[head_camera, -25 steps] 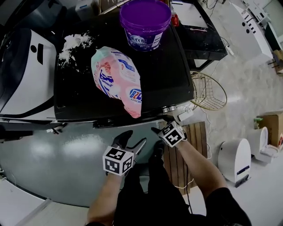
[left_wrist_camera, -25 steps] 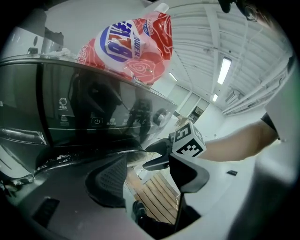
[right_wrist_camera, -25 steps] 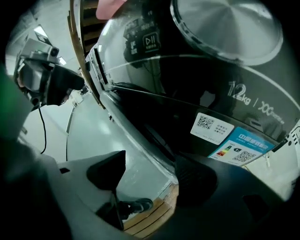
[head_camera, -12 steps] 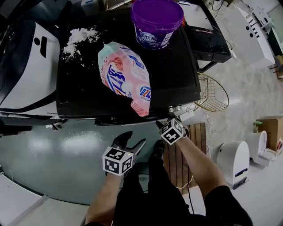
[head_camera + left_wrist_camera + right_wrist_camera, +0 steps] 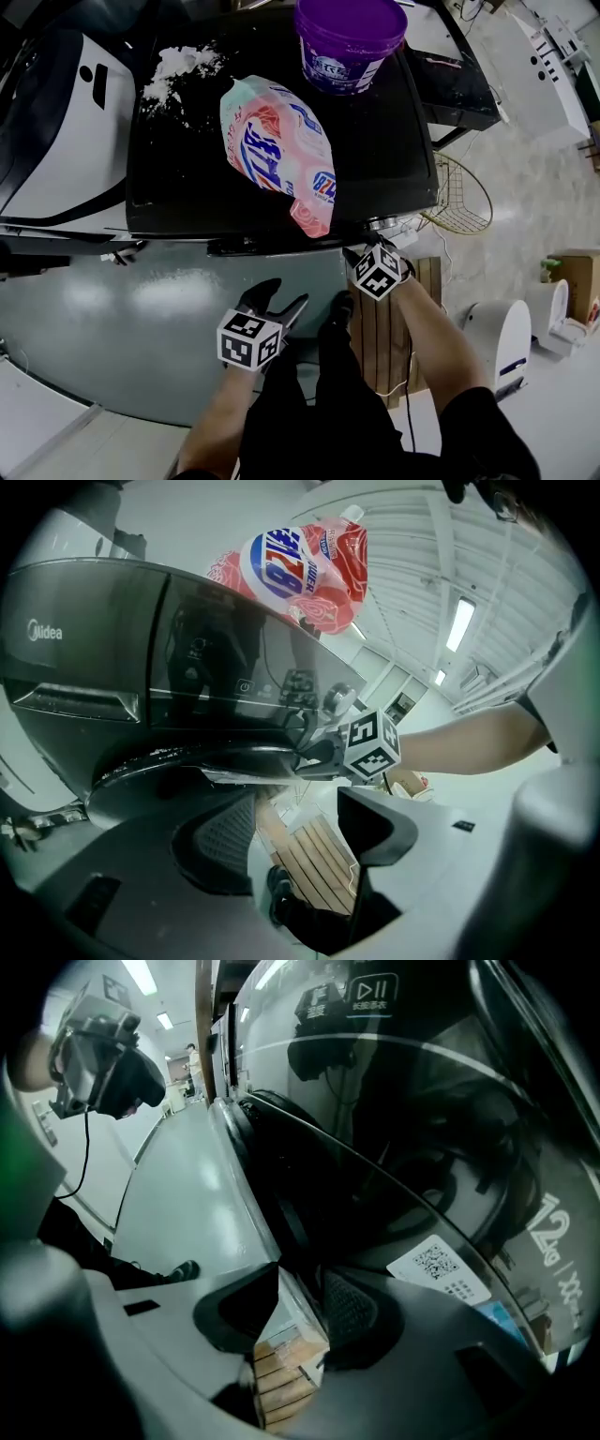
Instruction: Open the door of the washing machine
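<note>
The black washing machine (image 5: 384, 141) stands in front of me, seen from above in the head view. Its round dark door (image 5: 206, 761) shows from below in the left gripper view. My right gripper (image 5: 354, 253) reaches under the front edge at the door's right side. In the right gripper view its jaws (image 5: 295, 1312) are closing around the door's thin dark rim (image 5: 281, 1204); the rim lies against the right pad, and a light gap still shows beside the left one. My left gripper (image 5: 281, 295) hangs open and empty in front of the machine, short of the door.
A pink detergent bag (image 5: 277, 150), a purple bucket (image 5: 349, 37) and spilled white powder (image 5: 178, 75) lie on the machine's top. A wooden pallet (image 5: 375, 337) is by my feet, a wire basket (image 5: 464, 197) to the right, a white appliance (image 5: 56, 141) to the left.
The right gripper's cube has rolled and shifted a little to the right along the machine's front edge. The left gripper has barely moved. The head view has shifted.
</note>
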Demonstrator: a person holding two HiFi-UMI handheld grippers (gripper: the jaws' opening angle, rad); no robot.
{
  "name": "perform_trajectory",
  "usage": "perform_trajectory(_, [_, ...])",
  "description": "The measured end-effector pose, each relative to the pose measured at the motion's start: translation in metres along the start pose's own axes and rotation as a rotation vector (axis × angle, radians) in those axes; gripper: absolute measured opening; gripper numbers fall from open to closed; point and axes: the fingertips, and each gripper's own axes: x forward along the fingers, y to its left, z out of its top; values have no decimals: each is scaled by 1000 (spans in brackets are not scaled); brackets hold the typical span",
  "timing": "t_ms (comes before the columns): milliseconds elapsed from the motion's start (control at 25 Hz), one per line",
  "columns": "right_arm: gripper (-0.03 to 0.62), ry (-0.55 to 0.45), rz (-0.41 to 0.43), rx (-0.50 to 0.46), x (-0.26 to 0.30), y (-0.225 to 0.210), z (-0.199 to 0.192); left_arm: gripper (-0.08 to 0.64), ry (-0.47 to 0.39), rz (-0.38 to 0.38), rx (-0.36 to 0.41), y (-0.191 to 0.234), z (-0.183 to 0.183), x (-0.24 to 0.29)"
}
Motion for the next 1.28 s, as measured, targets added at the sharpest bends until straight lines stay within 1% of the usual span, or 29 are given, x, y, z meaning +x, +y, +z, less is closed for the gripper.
perform_trajectory(120, [152, 7, -18, -4, 3, 0, 0, 287, 7, 7, 24, 0, 3, -2])
perform_trajectory(240, [144, 22, -34, 1, 0, 1, 0, 285, -16, 29, 32, 0, 10, -9])
perform_trajectory(400, [137, -16, -67, 41, -4, 2, 1, 279, -28, 52, 38, 2, 12, -23])
perform_trajectory(480, [133, -12, -57, 25, -4, 2, -1, 278, -18, 57, 40, 4, 7, -29])
perform_trajectory(640, [141, 20, -38, -72, 3, 3, 0, 275, -2, 79, 21, 12, -5, -38])
perform_trajectory(760, [146, 50, -47, -72, 7, 0, -1, 273, -10, 77, 18, 10, -8, -39])
perform_trajectory(800, [143, 64, -34, -71, 6, 1, -3, 273, -13, 78, 16, 9, -9, -41])
perform_trajectory(880, [133, 82, 40, -75, 2, 19, -11, 273, -19, 89, 7, 9, -13, -48])
perform_trajectory(920, [123, 67, 83, -65, -2, 36, -19, 273, -23, 95, 0, 10, -14, -53])
perform_trajectory(960, [123, 33, 101, -35, -5, 56, -28, 273, -28, 99, -5, 11, -15, -58])
perform_trajectory(1000, [123, -5, 91, 11, -7, 75, -36, 270, -30, 101, -8, 11, -16, -63])
perform_trajectory(1040, [124, -28, 62, 60, -10, 90, -42, 268, -29, 99, -5, 9, -17, -68])
perform_trajectory(1120, [128, -25, 18, 139, -14, 111, -50, 268, -28, 97, 5, 4, -20, -76])
perform_trajectory(1200, [130, -2, 22, 192, -17, 128, -54, 268, -31, 99, 4, 1, -22, -85])
perform_trajectory(1280, [129, 14, 42, 222, -19, 144, -56, 268, -39, 99, -2, 0, -21, -94])
